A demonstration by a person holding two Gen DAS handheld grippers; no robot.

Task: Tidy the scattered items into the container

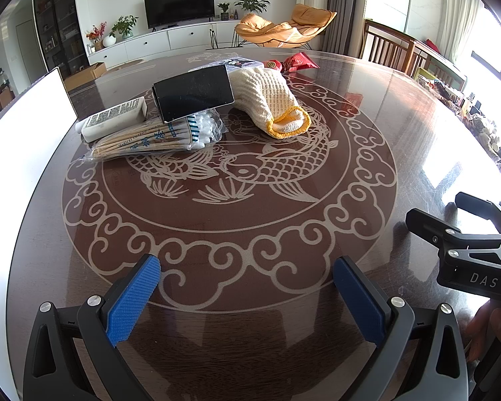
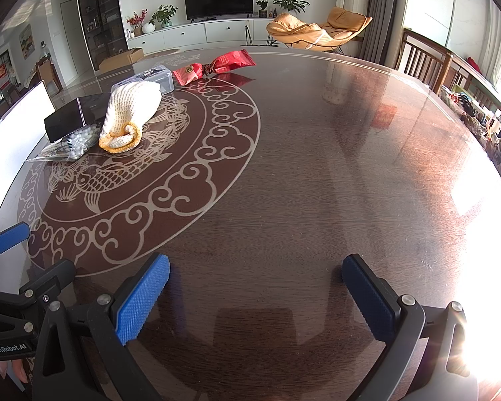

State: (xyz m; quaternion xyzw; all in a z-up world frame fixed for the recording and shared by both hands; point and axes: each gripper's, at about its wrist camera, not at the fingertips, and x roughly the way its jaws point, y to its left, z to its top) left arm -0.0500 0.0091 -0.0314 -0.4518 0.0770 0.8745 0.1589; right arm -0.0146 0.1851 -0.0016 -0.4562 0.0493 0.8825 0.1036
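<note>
Left wrist view. The left gripper (image 1: 247,279) hovers over the near part of the table (image 1: 400,140), its blue-padded fingers (image 1: 133,300) spread wide with nothing between them. The table is a dark wood-grain round surface under glossy glass, carrying a pale fish-and-cloud motif (image 1: 230,173). The scattered items lie in a cluster at the far left of the motif: a bag of cotton swabs (image 1: 157,138), a white printed box (image 1: 115,122) just behind it, a black box (image 1: 193,93) resting tilted on top of the swabs, and a cream knitted glove (image 1: 270,100) with a yellow cuff touching the black box. Behind them stand a clear plastic container (image 1: 240,64) and a red snack packet (image 1: 299,61). A white board (image 1: 23,127) stands at the left edge. The right gripper (image 1: 447,215) enters at the right, fingers apart and empty. Beyond the table: a television (image 1: 179,6) on a white cabinet, potted plants, an orange lounge chair (image 1: 284,28) and a wooden chair (image 1: 384,45).

Right wrist view. The right gripper (image 2: 255,279) is over bare wood-grain surface, fingers wide apart, holding nothing. The items sit well apart from it, at far left: glove (image 2: 130,110), black box (image 2: 68,120), swabs (image 2: 73,143), container (image 2: 157,75), red packet (image 2: 213,65). Strong sunlight glares from the right across the glass. The left gripper (image 2: 13,254) shows at the lower left edge.
</note>
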